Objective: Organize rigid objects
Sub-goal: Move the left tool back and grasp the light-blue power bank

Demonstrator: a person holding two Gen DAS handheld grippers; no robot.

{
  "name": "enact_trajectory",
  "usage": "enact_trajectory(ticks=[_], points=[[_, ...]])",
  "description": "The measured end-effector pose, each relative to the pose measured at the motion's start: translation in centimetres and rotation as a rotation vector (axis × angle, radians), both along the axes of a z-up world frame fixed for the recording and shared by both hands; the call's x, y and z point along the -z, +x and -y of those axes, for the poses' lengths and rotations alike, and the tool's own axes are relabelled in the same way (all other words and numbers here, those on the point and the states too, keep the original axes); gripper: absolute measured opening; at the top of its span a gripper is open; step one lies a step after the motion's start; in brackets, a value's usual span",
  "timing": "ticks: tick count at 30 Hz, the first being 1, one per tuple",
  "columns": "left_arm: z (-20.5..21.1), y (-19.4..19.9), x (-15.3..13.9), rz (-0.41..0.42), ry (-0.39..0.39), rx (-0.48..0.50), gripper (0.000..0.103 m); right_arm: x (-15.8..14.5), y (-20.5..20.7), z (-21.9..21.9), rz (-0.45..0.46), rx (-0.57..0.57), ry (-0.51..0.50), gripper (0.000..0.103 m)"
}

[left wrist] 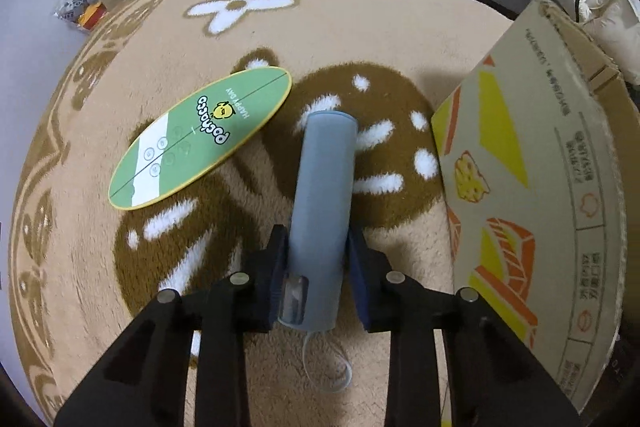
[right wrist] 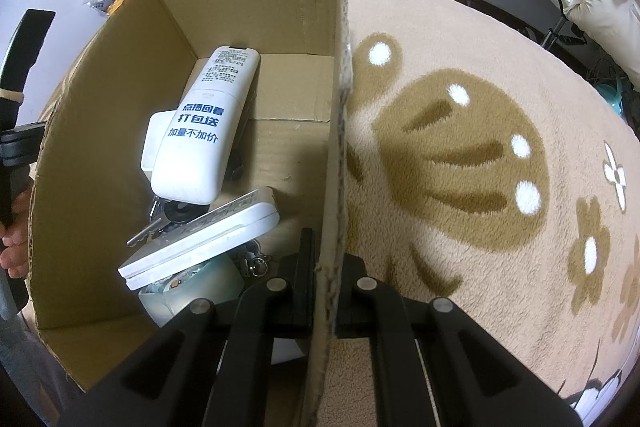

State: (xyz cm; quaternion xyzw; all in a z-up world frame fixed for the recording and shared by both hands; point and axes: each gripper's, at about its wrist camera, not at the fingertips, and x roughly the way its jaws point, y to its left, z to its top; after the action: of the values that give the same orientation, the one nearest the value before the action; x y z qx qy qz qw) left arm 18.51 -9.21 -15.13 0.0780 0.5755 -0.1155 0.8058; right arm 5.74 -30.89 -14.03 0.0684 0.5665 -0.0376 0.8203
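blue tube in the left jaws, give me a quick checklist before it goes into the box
1. Blue tube held between both jaws of the left gripper: ok.
2. Tube's loose cord dangling below the grip, could snag: not ok.
3. Right gripper clamped on the cardboard box wall, steadying it: ok.
4. Free room inside beside the white remote and the flat white device: ok.
5. Box opening reachable from the left side: cannot tell.
6. Green oval card clear of the tube's path: ok.
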Motion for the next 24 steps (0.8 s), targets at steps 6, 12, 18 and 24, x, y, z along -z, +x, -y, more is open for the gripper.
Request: enact_trajectory(ticks=[6, 12, 18, 24], points=[[0.2, -0.2, -1.1, 0.014, 0.021, 0.017, 0.026, 0.0, 0.0, 0.0, 0.000, 0.000, 0.000, 0.007], [-0.1, -0.4, -1.6, 0.002, -0.009, 0.002, 0.026, 0.0, -0.1, 0.0, 0.000, 0.001, -0.001, 0.007], [-0.4, -0.1, -0.1, -0.009, -0.003, -0.032, 0.026, 0.0, 0.0, 0.0, 0.000, 0.001, -0.001, 0.007], [-0.1, -0.1, -0.2, 0.041, 0.016, -0.056, 0.026, 0.0, 0.0, 0.0, 0.000, 0.002, 0.000, 0.007]])
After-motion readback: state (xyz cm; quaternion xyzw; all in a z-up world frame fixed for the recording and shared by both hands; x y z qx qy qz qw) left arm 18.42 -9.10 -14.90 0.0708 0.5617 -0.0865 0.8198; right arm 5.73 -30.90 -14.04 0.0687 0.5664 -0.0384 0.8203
